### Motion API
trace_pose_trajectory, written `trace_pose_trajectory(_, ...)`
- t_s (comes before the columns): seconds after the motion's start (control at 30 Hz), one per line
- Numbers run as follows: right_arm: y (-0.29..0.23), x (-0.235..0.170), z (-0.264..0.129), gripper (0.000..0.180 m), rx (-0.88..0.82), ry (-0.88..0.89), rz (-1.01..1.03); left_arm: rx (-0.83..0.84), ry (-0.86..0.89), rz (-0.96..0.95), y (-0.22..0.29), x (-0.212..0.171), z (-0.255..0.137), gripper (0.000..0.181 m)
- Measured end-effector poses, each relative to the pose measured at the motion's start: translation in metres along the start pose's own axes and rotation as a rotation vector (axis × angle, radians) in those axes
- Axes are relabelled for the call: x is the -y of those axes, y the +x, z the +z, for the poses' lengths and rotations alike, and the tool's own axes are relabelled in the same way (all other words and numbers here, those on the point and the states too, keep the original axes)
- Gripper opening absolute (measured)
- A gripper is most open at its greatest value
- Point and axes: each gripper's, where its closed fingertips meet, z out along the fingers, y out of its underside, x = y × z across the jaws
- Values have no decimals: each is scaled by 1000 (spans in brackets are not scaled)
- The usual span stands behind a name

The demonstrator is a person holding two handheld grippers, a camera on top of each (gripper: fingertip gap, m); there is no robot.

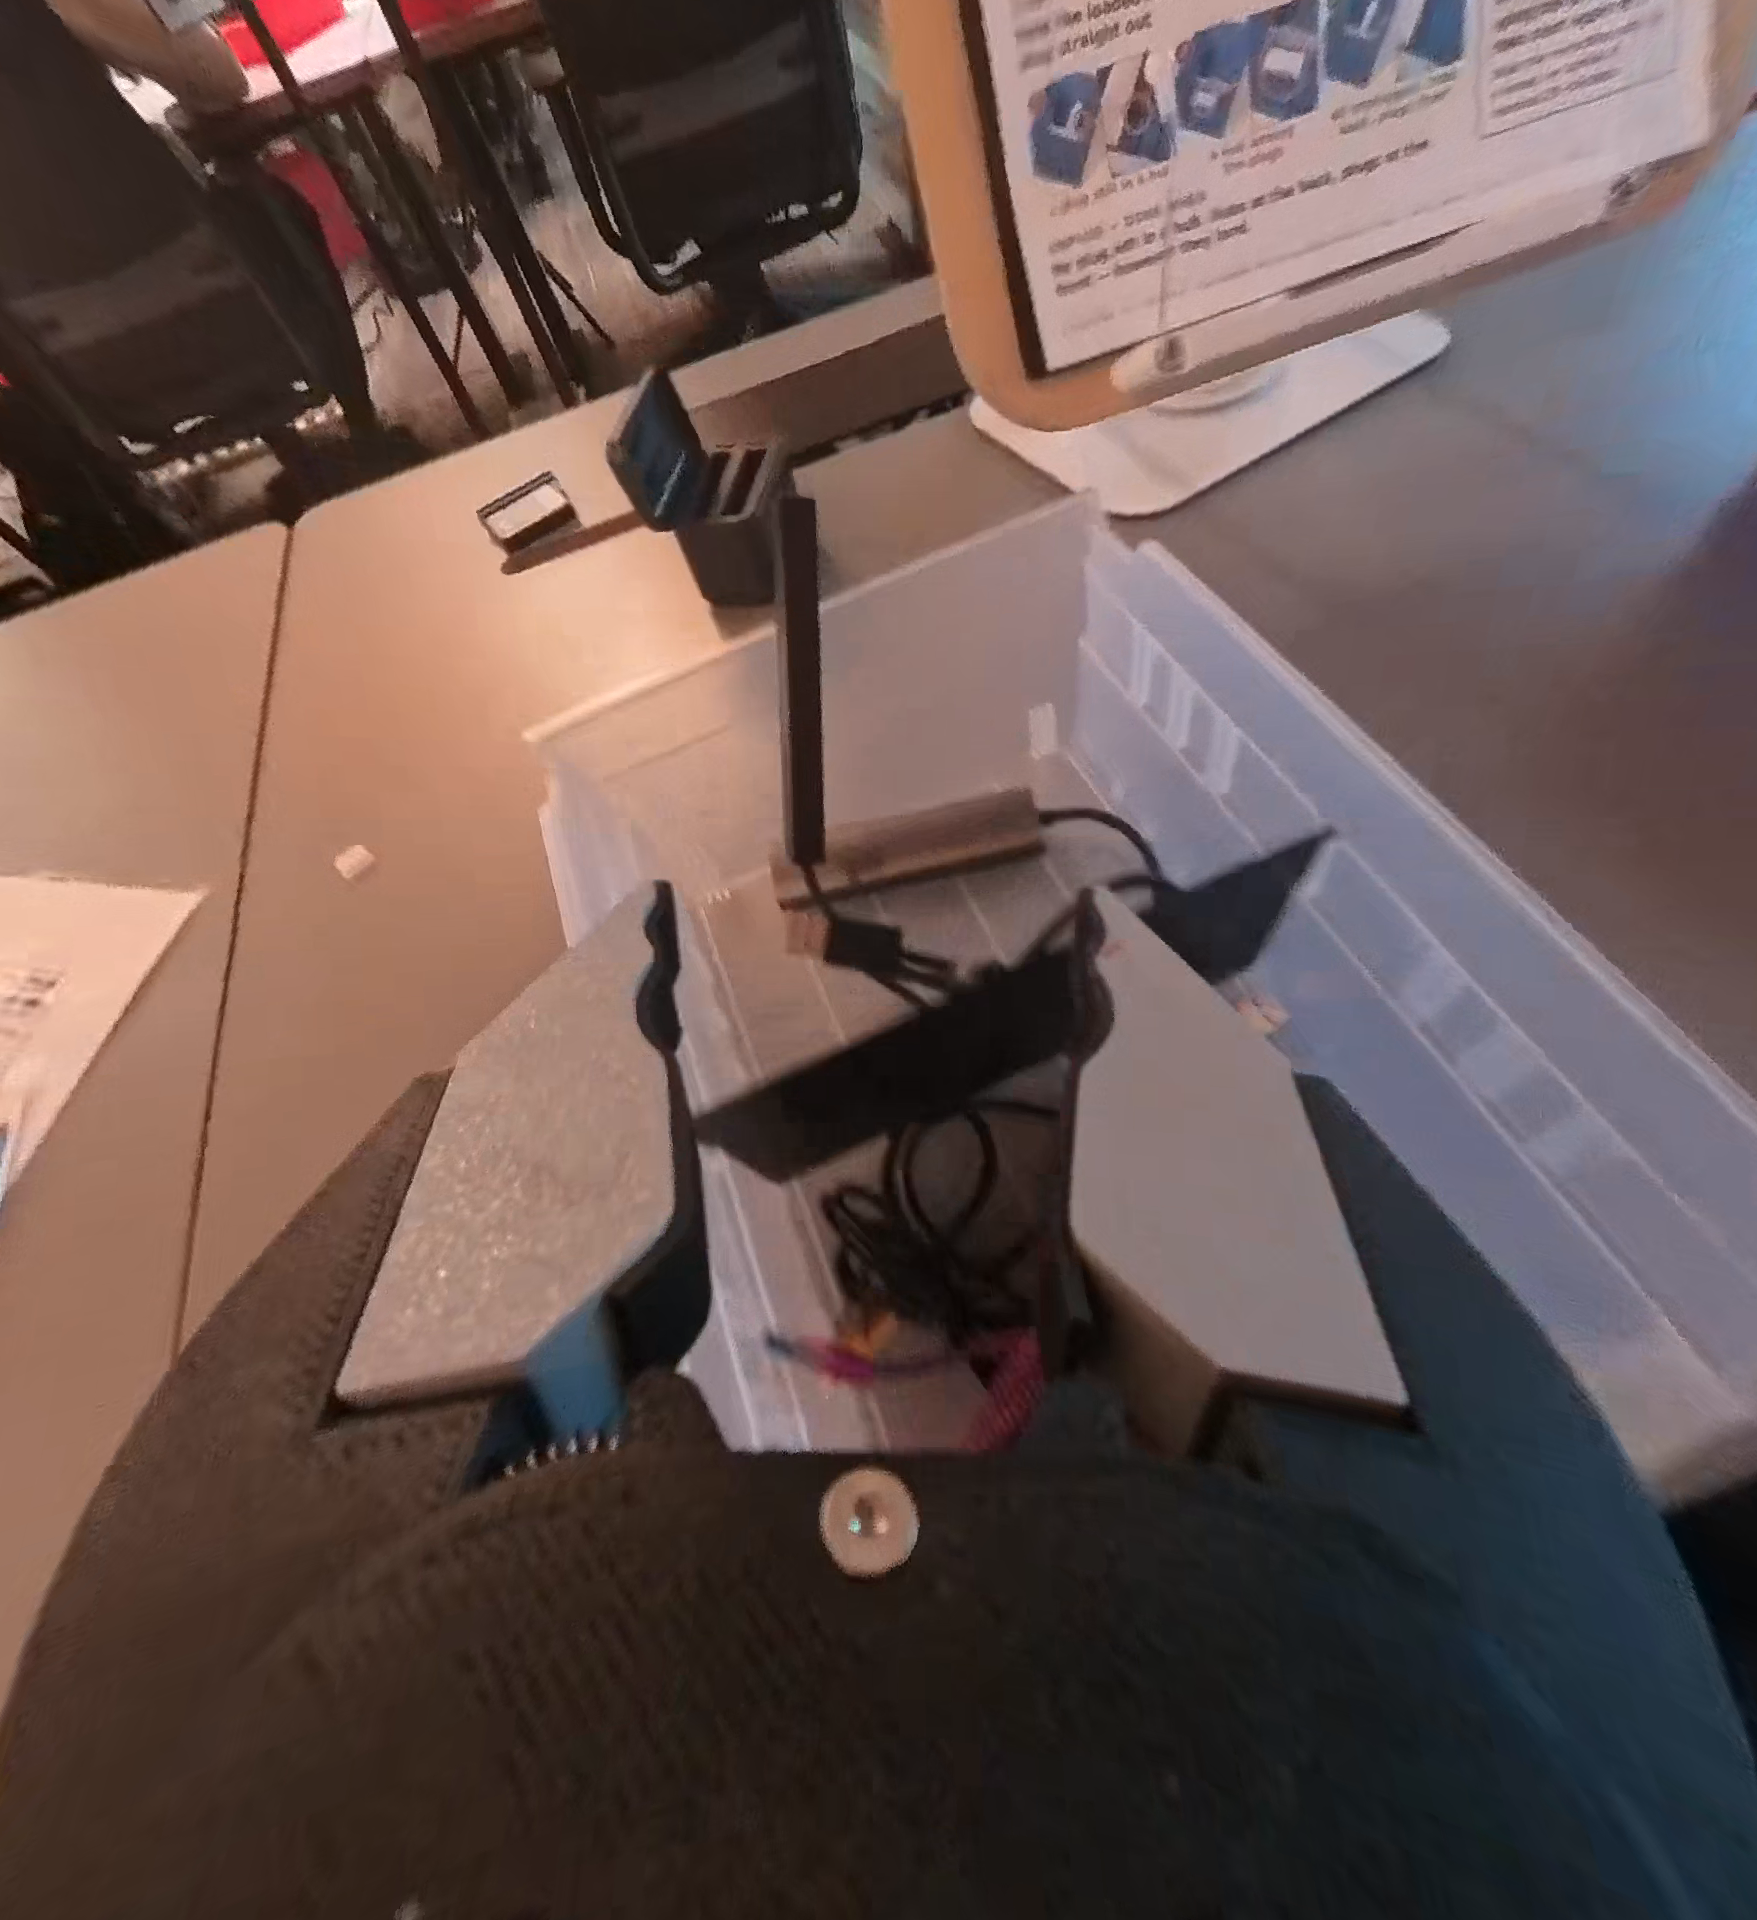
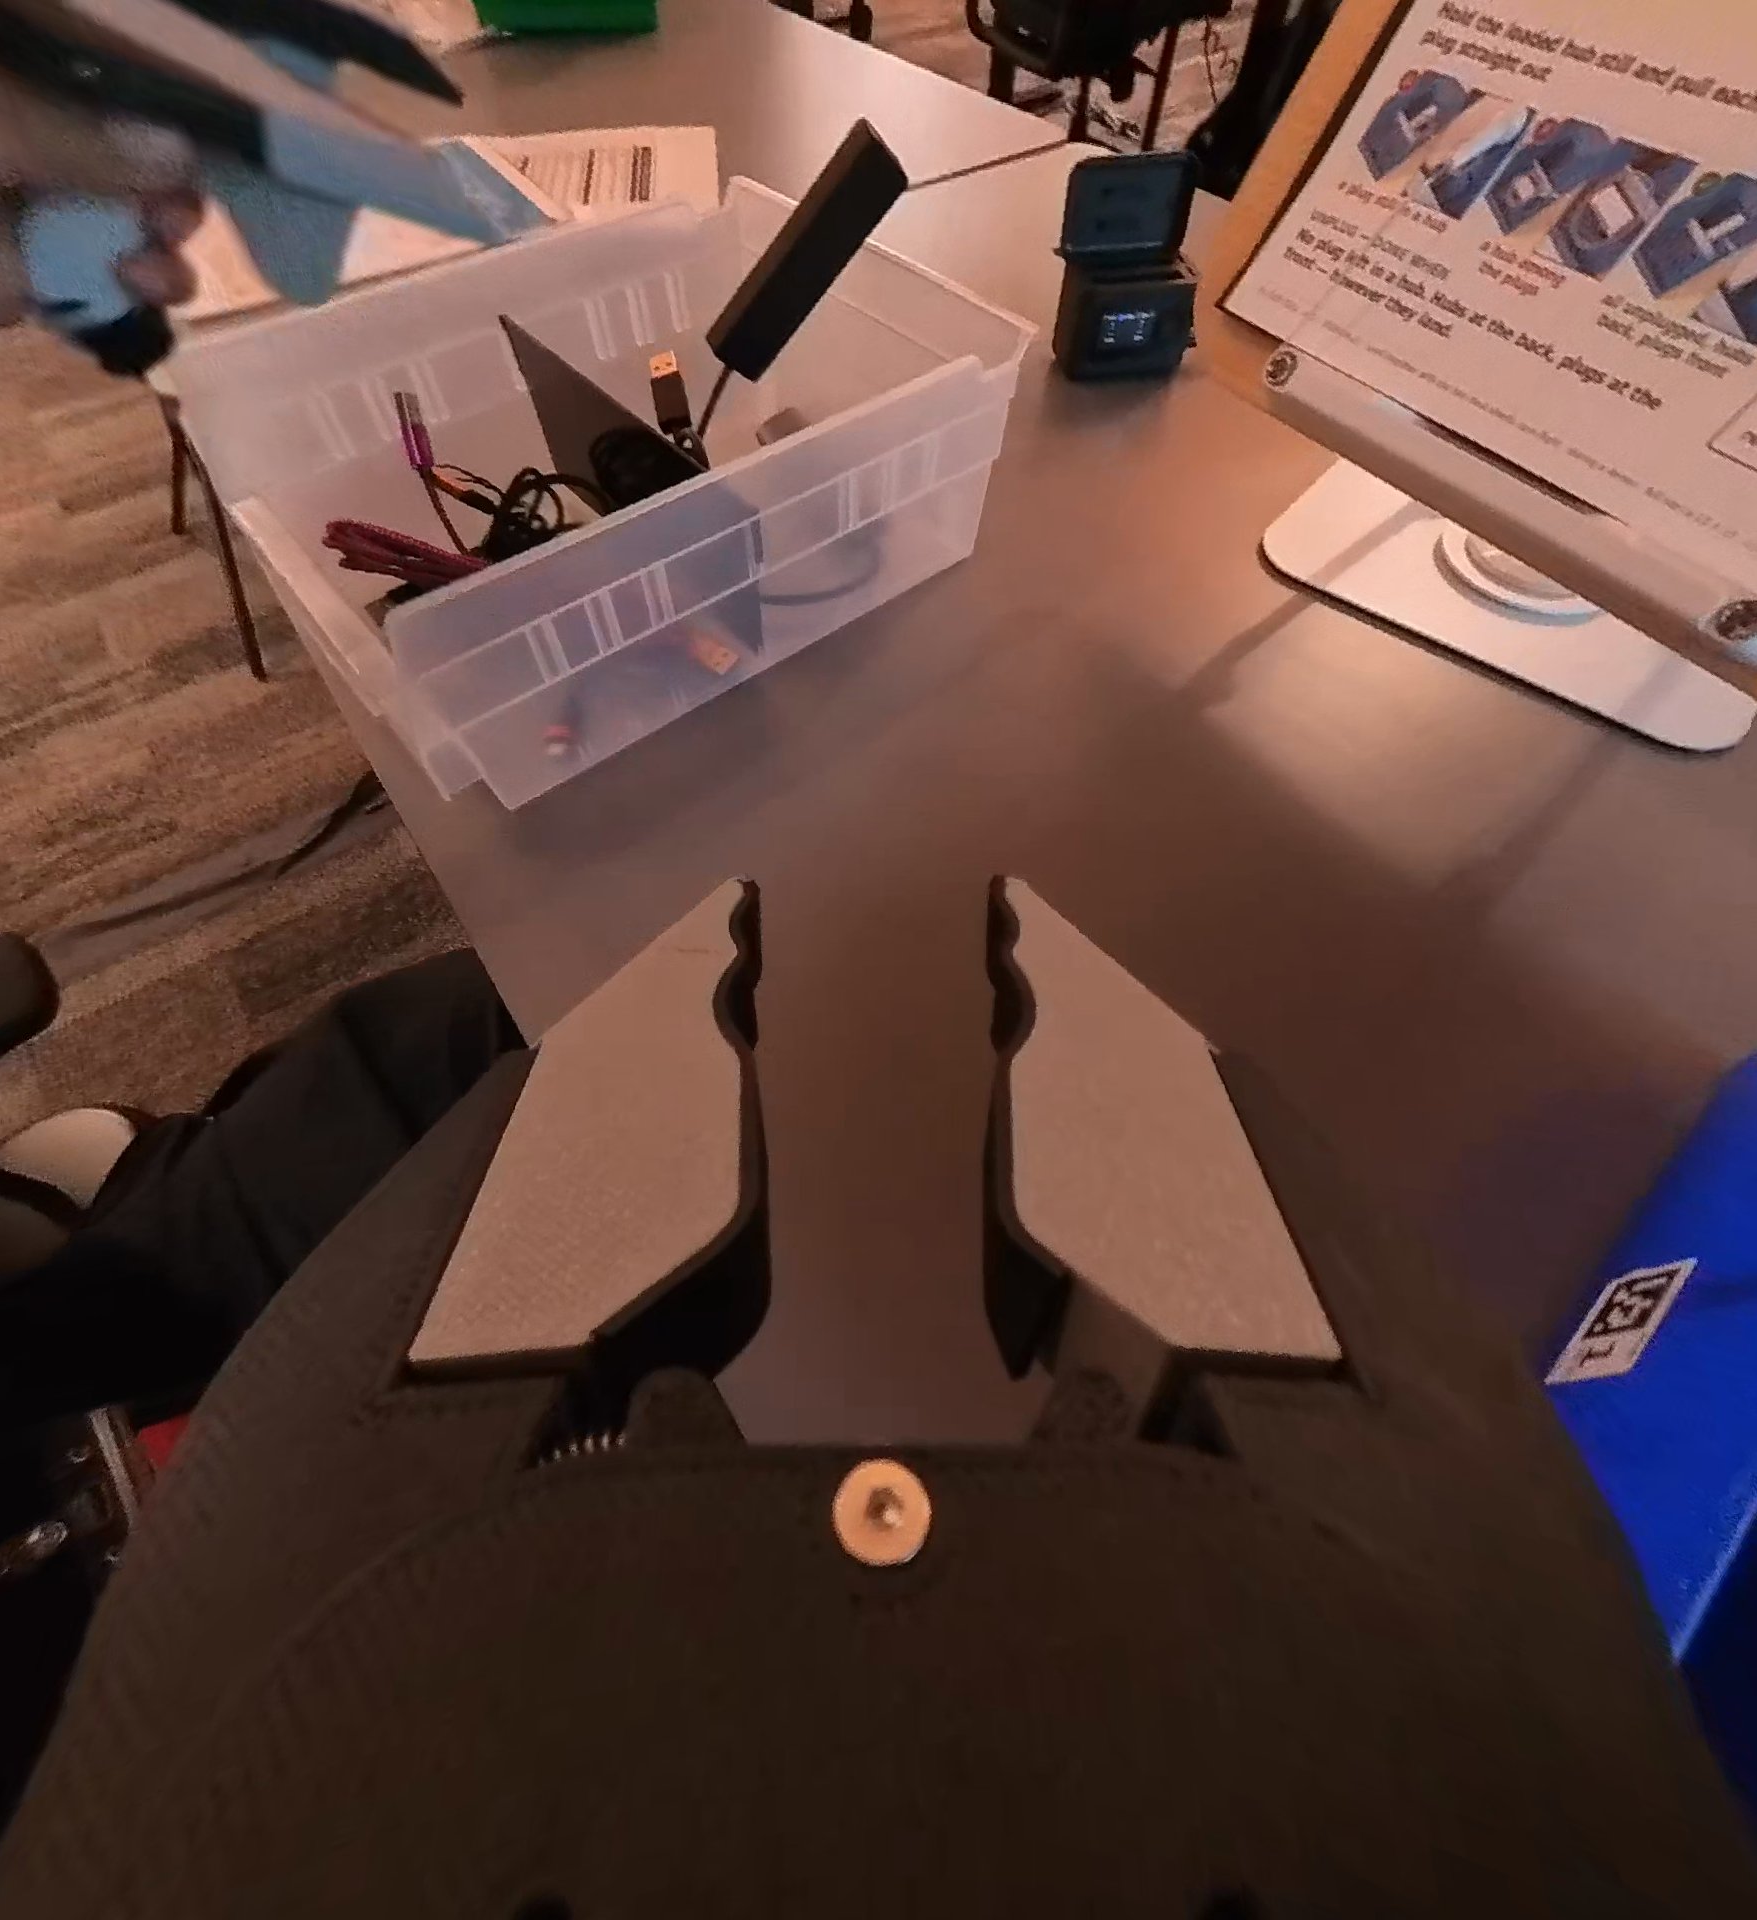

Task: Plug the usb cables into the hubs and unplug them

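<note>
A clear plastic bin point(image 1: 1393, 935) on the grey table holds hubs and USB cables. In the left wrist view a slim black hub point(image 1: 799, 675) stands upright against a grey metal hub point(image 1: 915, 847), with a USB plug point(image 1: 820, 937) just in front. Black cables point(image 1: 931, 1195) and a purple cable point(image 1: 1009, 1377) lie nearer me, beside a black divider point(image 1: 905, 1060). My left gripper point(image 1: 874, 930) is open and empty just above the bin's contents. My right gripper point(image 2: 874, 904) is open and empty over bare table, short of the bin point(image 2: 697, 623). The left gripper point(image 2: 230, 135) shows blurred above the bin.
An instruction sheet on a white stand point(image 2: 1528, 260) stands at the right, also seen in the left wrist view point(image 1: 1269, 156). A small black device point(image 2: 1123, 291) sits behind the bin. A blue box point(image 2: 1736, 1299) is at my right. Papers point(image 1: 1, 1039) lie left. A person's leg point(image 2: 230, 1195) is at the table edge. One gripper's finger ends stand about 35 centimeters off the other's.
</note>
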Motion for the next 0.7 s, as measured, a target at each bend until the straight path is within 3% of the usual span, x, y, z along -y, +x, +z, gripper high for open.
trace_pose_trajectory(0.13,7,-9,-3,41,-29,-19,18,-18,-164,40,-11,2,67,68)
trace_pose_trajectory(0.3,14,-17,-10,41,-58,-35,29,0,-370,100,-15,-26,128,58)
trace_pose_trajectory(0.33,16,-18,-12,41,-64,-35,33,0,-402,100,-16,-33,137,53)
trace_pose_trajectory(0.37,18,-19,-14,41,-69,-33,39,2,-427,97,-18,-40,144,36)
trace_pose_trajectory(0.4,20,-20,-16,41,-73,-32,45,35,-443,98,-24,-43,148,9)
trace_pose_trajectory(0.57,23,-21,-30,41,-93,-17,51,92,-378,162,-30,-30,143,8)
trace_pose_trajectory(0.7,19,-17,-40,40,-102,3,45,185,-202,211,-42,23,111,8)
